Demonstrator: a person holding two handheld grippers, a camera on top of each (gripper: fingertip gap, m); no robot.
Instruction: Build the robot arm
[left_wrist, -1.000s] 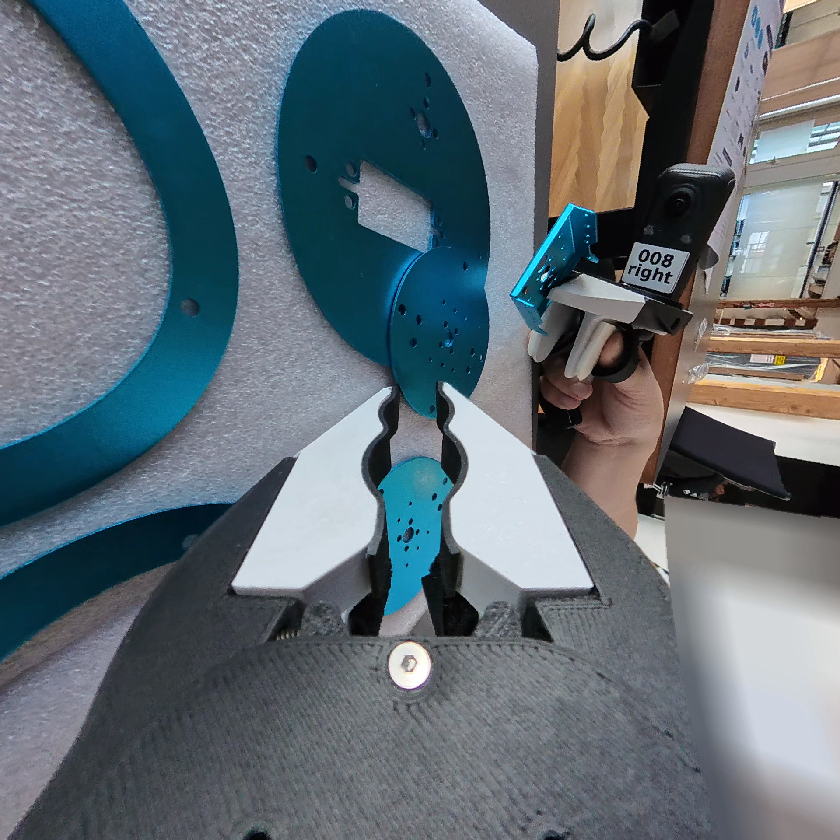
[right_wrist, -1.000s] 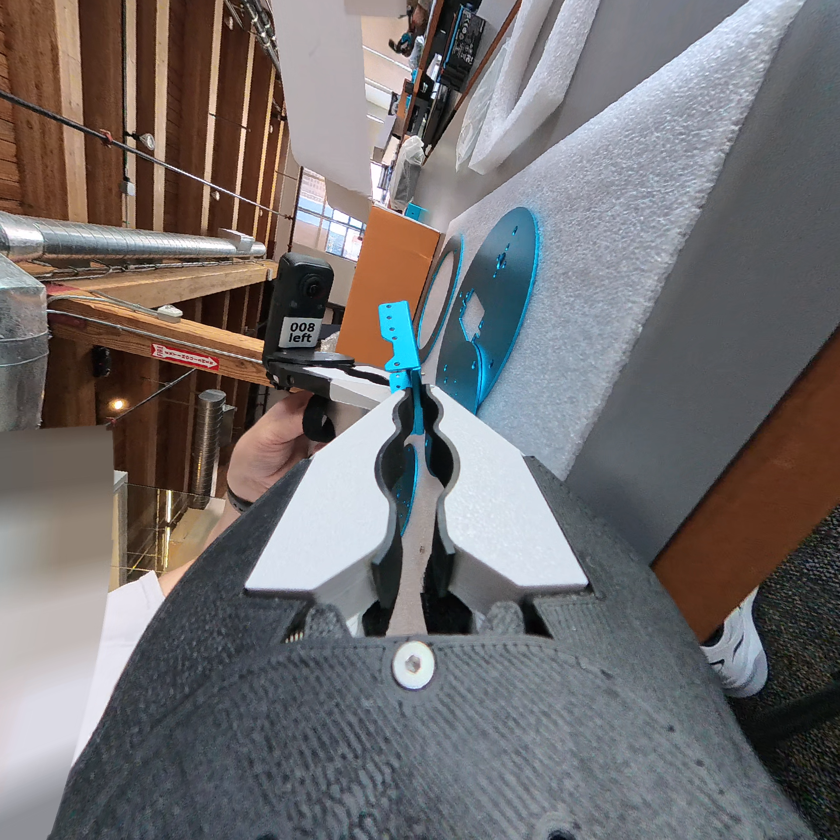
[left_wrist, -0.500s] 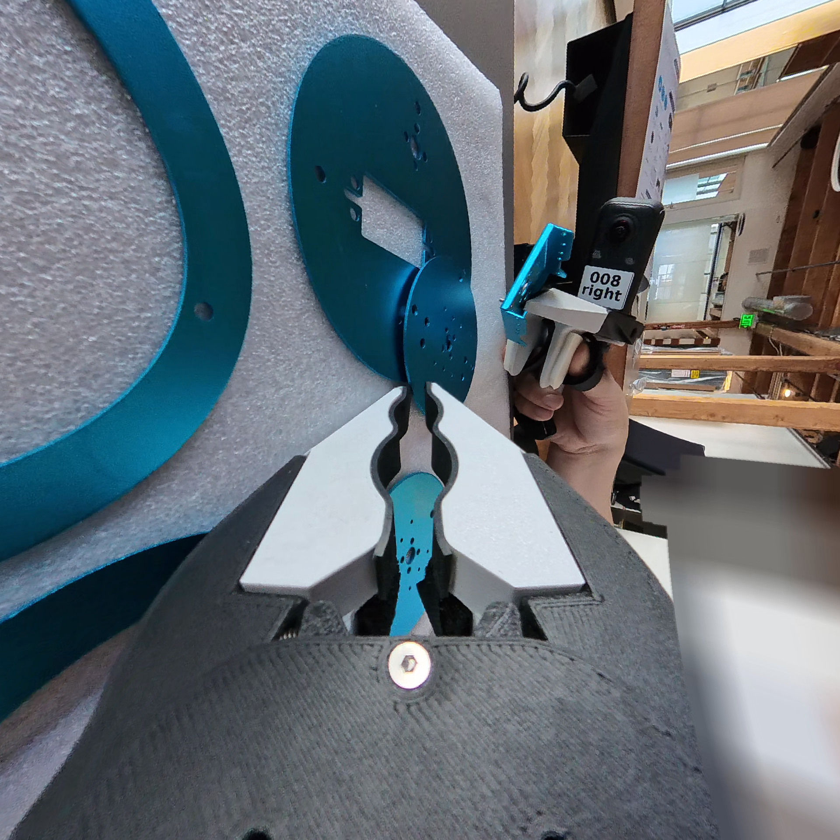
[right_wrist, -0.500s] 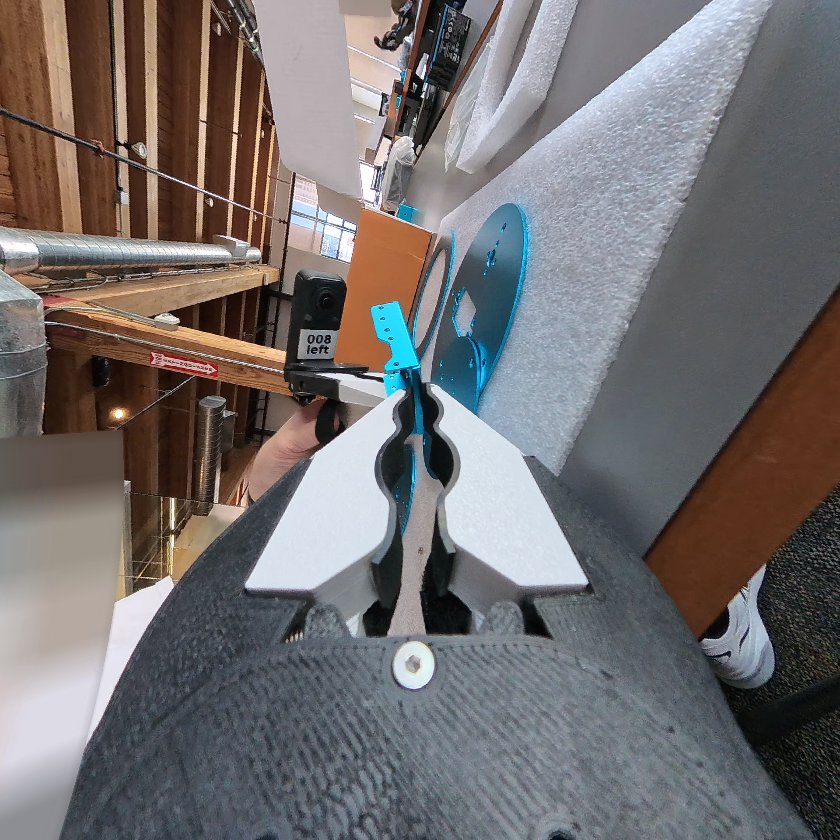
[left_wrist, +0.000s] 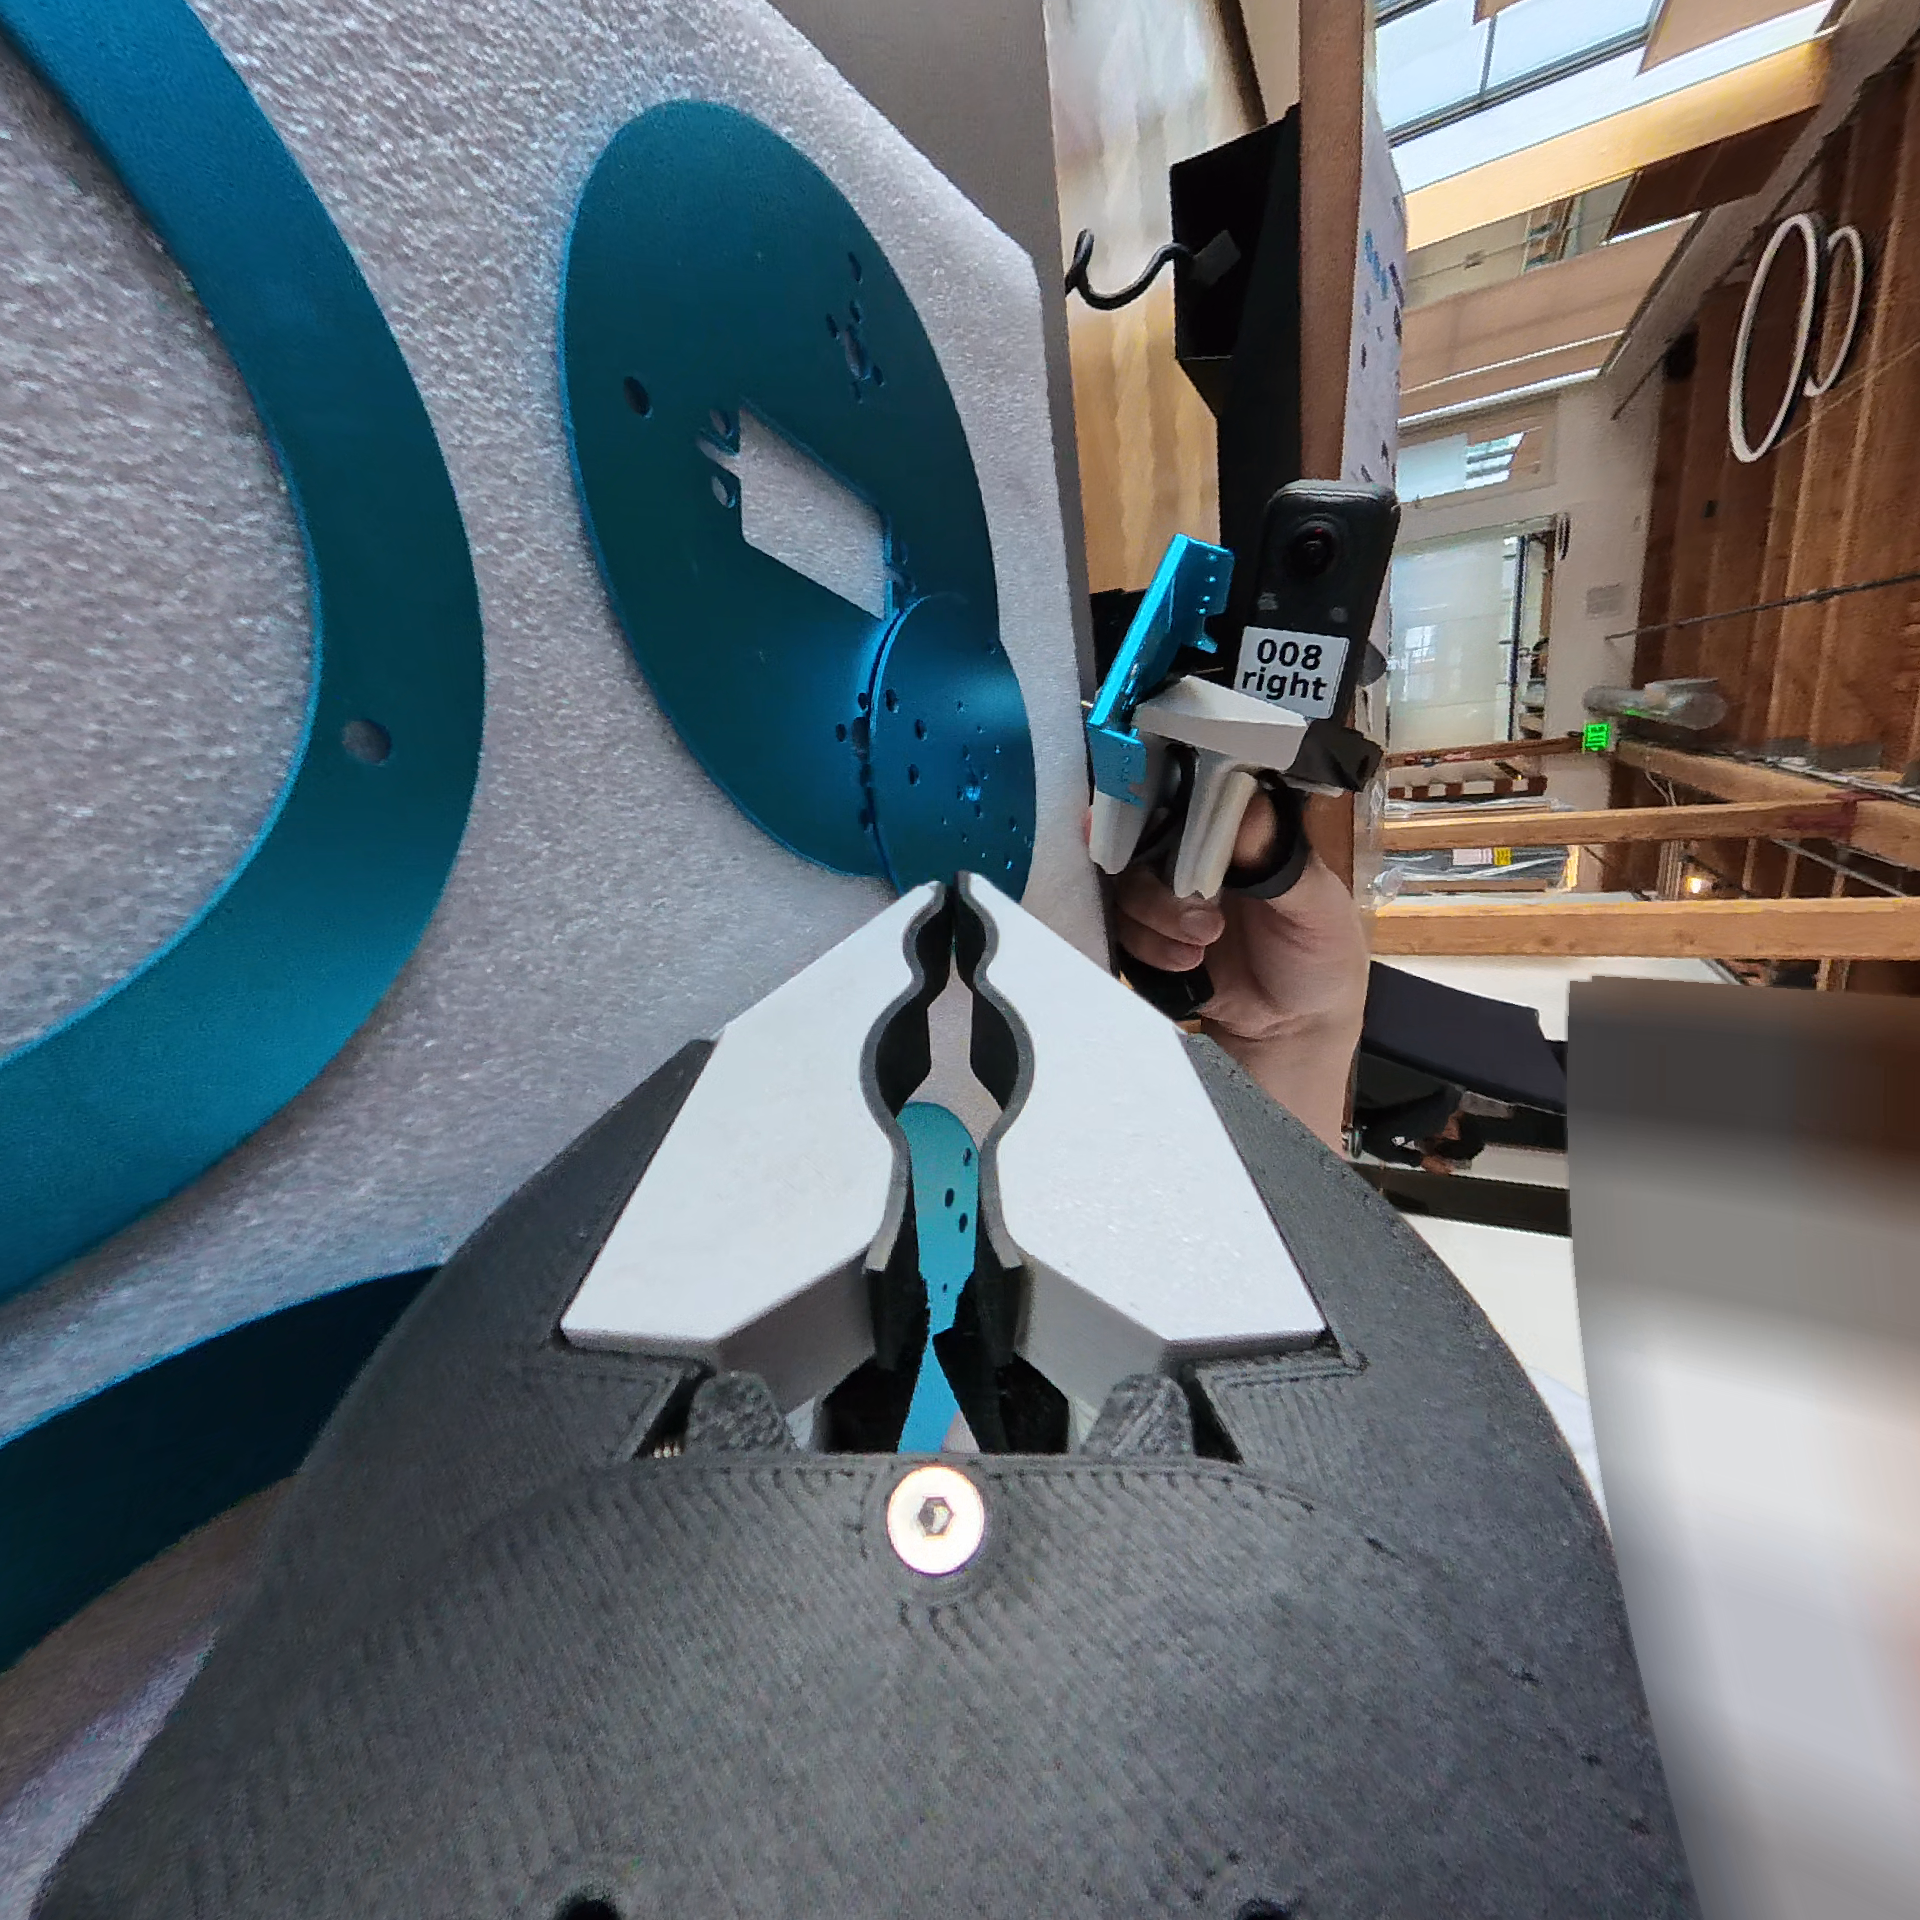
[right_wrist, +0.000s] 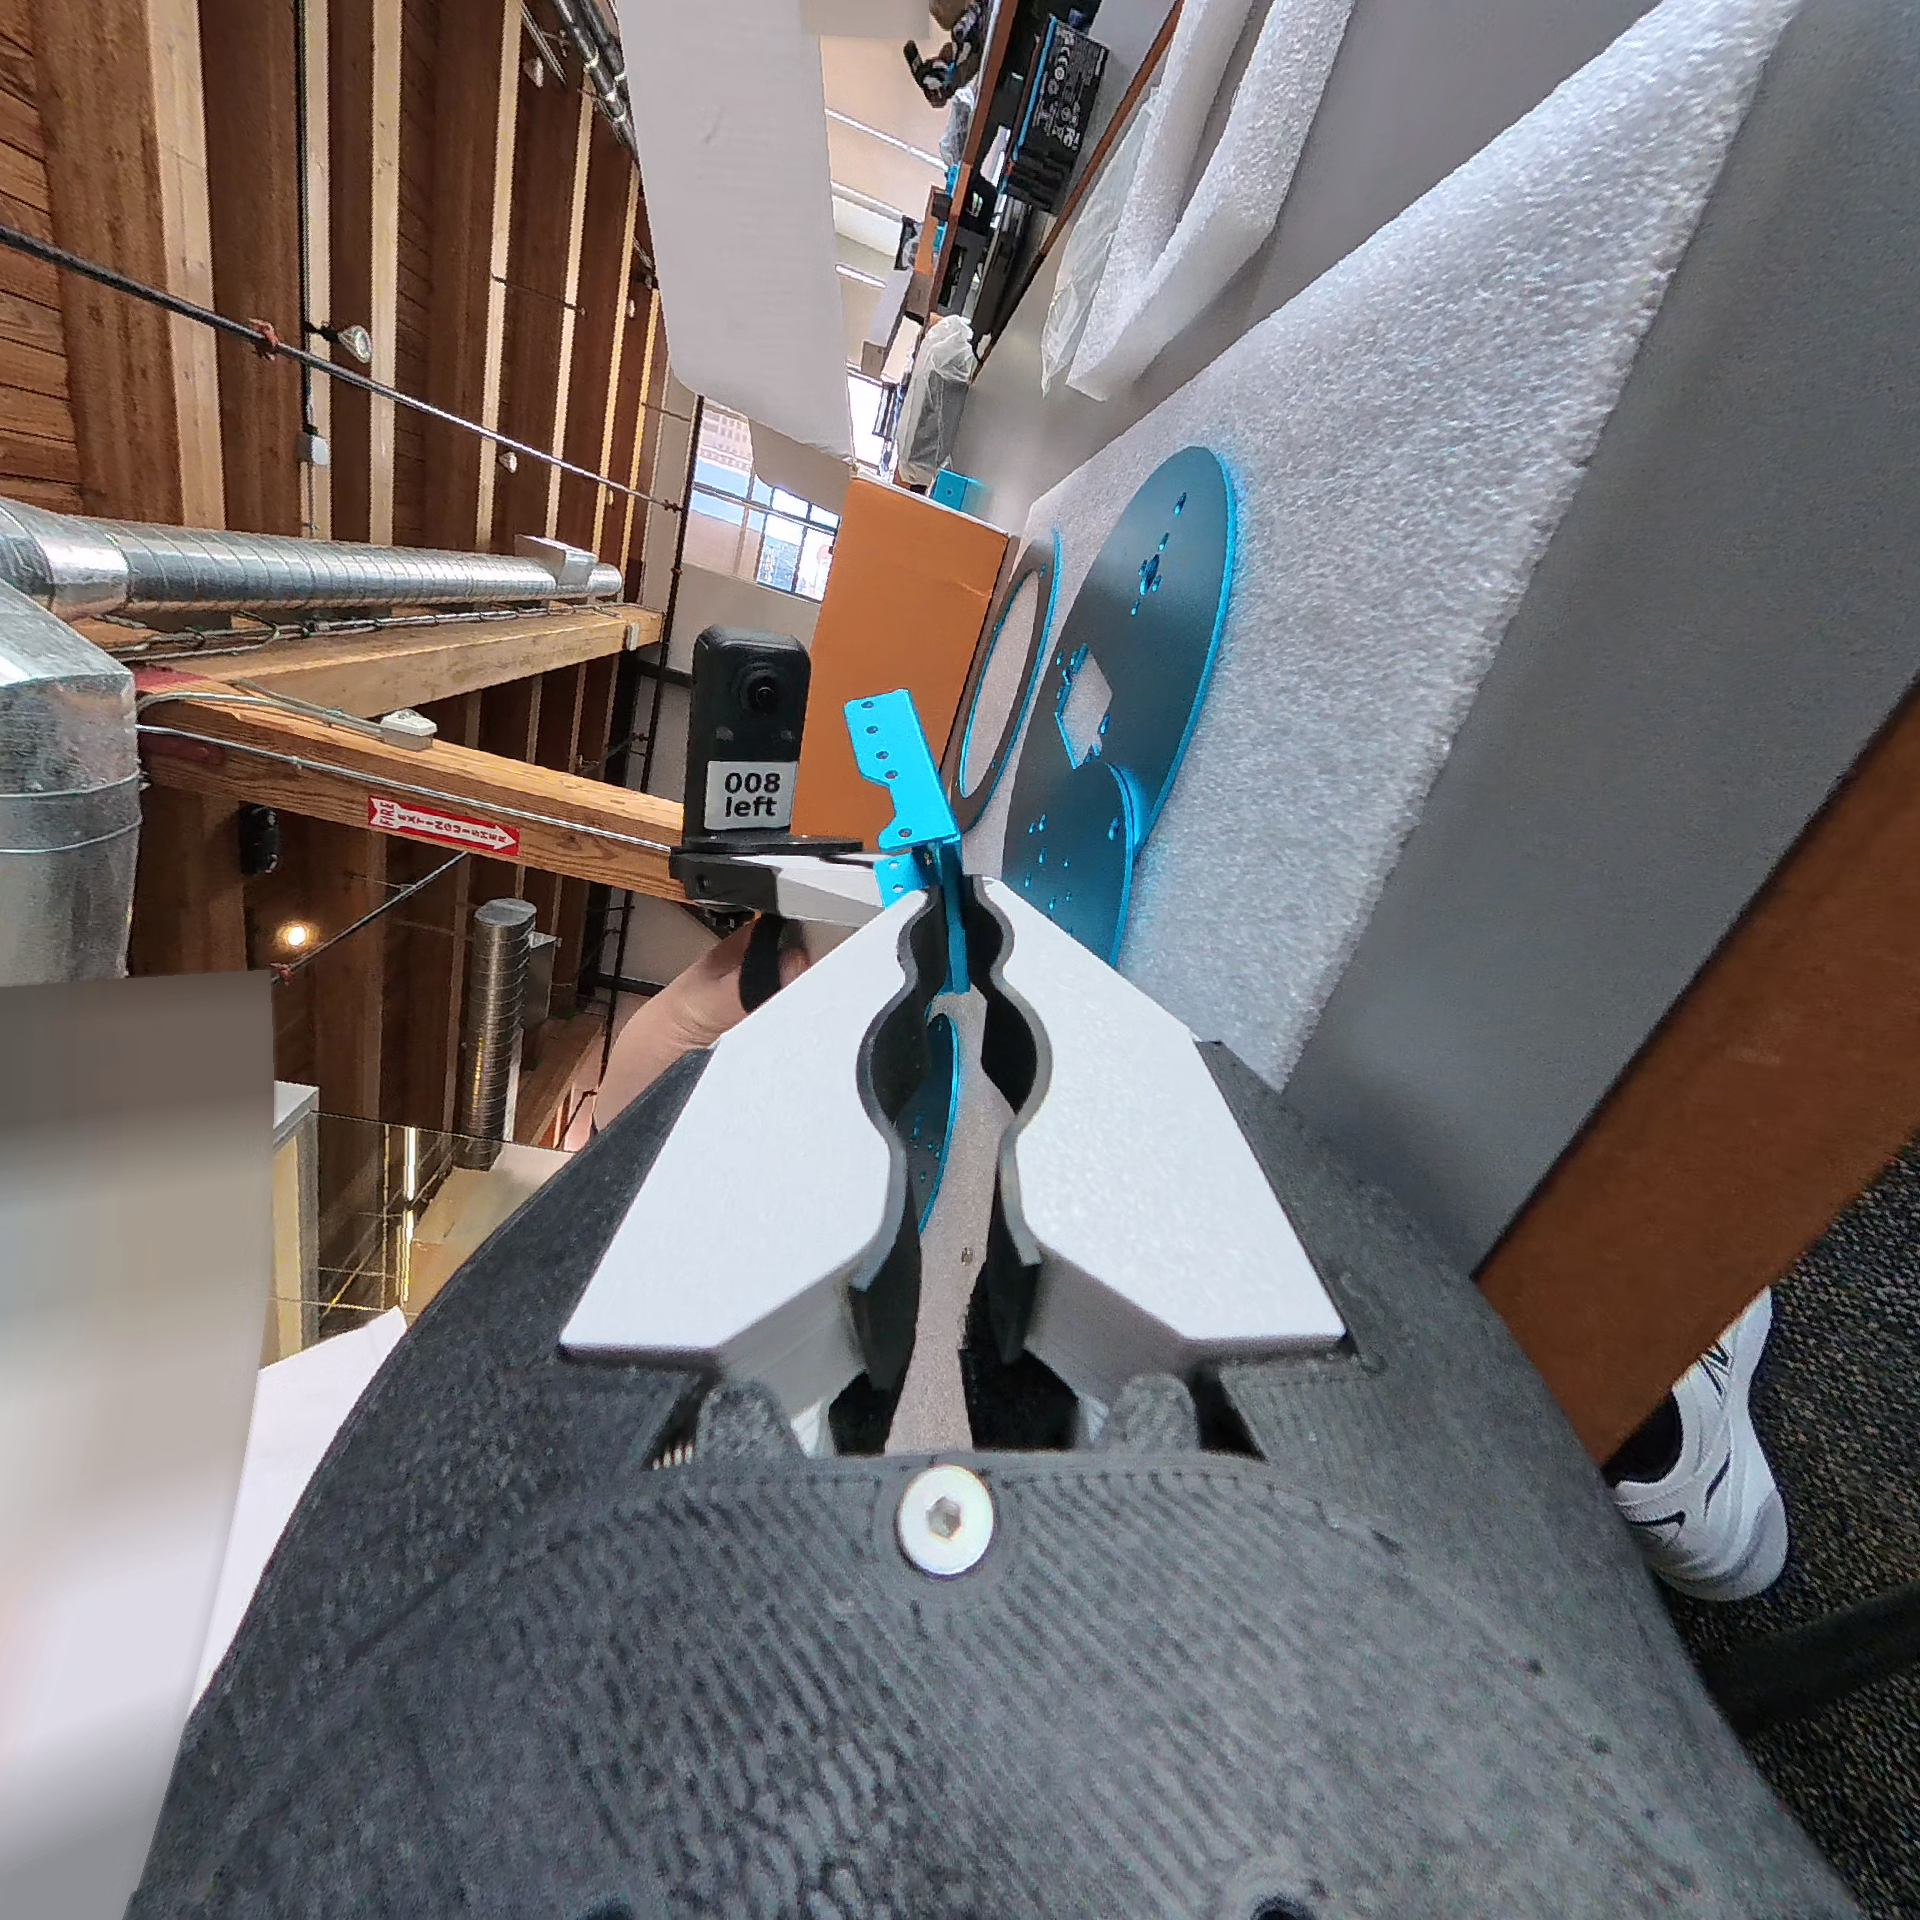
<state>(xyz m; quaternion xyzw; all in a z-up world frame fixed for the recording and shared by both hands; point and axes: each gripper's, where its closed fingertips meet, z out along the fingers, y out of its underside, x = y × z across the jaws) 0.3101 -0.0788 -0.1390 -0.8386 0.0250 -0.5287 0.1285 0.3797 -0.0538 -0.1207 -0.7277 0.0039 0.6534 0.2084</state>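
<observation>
My left gripper (left_wrist: 954, 888) is shut on a small blue disc (left_wrist: 951, 758) with many holes, gripping its edge. The disc leans against a large blue disc (left_wrist: 769, 468) with a rectangular cut-out, which lies on white foam (left_wrist: 623, 987). My right gripper (right_wrist: 951, 894) is shut on a blue angled bracket (right_wrist: 899, 774) and holds it in the air just off the foam's edge. It also shows in the left wrist view (left_wrist: 1127, 769) with the bracket (left_wrist: 1158, 655). The left gripper (right_wrist: 831, 891) and the small disc (right_wrist: 1070, 862) show in the right wrist view.
A wide blue ring (left_wrist: 343, 520) lies on the foam beside the large disc, and part of another ring (left_wrist: 156, 1403) lies nearer. The foam sits on a grey table (right_wrist: 1662, 623). An orange box (right_wrist: 904, 665) stands beyond. A white shoe (right_wrist: 1704, 1475) is on the floor. About 8 cm separates my left fingertips from my right.
My left gripper's jaws have closed tighter on the small disc, which now stands more edge-on. The right gripper with the bracket has shifted closer to the foam's edge.
</observation>
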